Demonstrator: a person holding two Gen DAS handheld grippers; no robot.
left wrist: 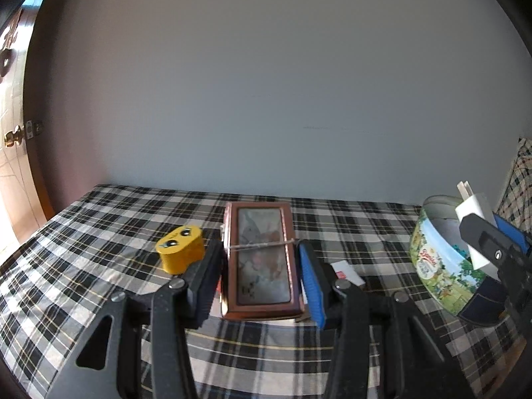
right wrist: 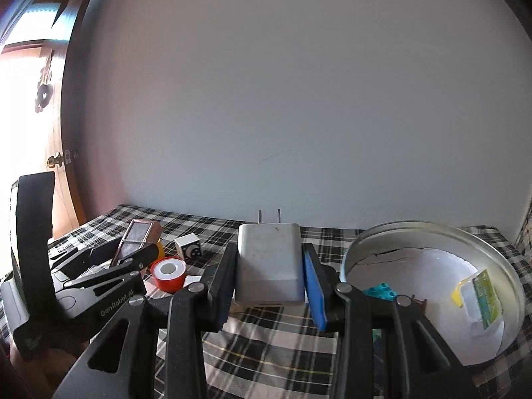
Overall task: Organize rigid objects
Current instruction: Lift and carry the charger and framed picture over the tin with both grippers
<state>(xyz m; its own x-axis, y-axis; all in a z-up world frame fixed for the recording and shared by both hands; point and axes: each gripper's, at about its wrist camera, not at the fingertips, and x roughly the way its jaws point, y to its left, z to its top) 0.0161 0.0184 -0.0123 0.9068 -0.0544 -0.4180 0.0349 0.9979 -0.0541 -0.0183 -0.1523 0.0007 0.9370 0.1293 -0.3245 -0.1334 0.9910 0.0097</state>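
White charger [right wrist: 270,262], prongs pointing away, sits clamped between the fingers of the right gripper [right wrist: 270,277], raised above the plaid cloth [right wrist: 266,332]. Just to its right stands the round tin [right wrist: 492,256], open, with a teal brick [right wrist: 382,291] and a small yellow packet [right wrist: 478,296] lying inside on white paper. To its left lie a red tape roll [right wrist: 168,273] and a small white cube [right wrist: 188,246]. The left gripper [left wrist: 261,272] has its fingers spread either side of the brown framed box [left wrist: 261,259] without visibly pressing it; a yellow block [left wrist: 181,249] with cartoon eyes rests just left of it.
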